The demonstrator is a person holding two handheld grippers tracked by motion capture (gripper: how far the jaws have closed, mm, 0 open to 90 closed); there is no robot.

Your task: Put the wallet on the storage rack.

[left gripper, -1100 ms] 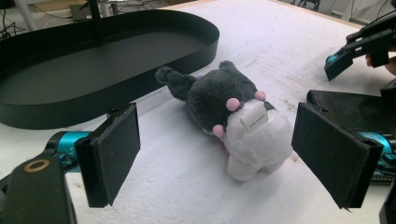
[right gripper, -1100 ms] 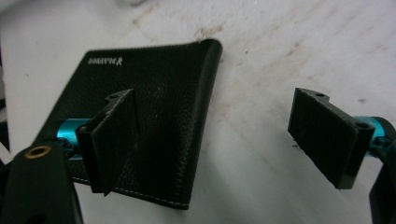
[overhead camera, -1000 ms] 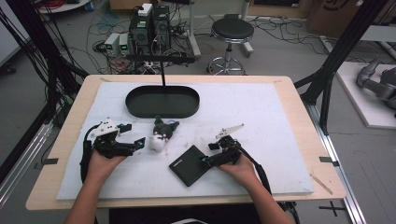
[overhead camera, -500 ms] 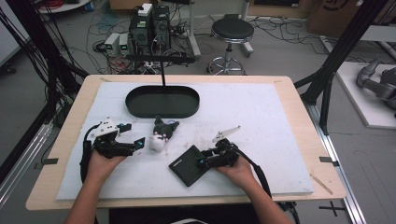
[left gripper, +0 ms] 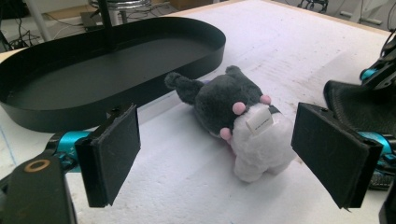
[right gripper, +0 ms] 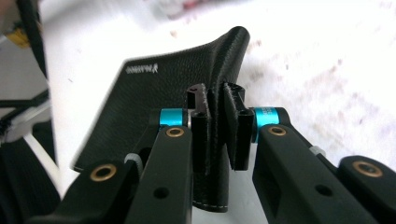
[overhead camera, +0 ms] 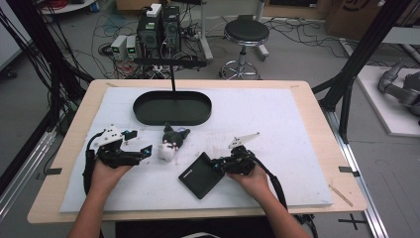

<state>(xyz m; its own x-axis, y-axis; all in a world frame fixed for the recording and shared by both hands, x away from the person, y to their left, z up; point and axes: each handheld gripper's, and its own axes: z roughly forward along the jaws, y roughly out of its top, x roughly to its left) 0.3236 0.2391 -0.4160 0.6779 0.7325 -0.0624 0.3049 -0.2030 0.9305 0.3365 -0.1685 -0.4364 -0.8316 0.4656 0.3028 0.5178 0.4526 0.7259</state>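
Two tongs: right [right gripper: 217, 130] clamped on black wallet [right gripper: 154, 98].

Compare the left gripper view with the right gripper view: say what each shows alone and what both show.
Left gripper view alone: a plush toy lying between the left tool's open pads, and the black oval tray behind it.
Right gripper view alone: the right tool pinching the raised edge of the black leather wallet, whose printed logo shows.
Both: the wallet and the white mat.
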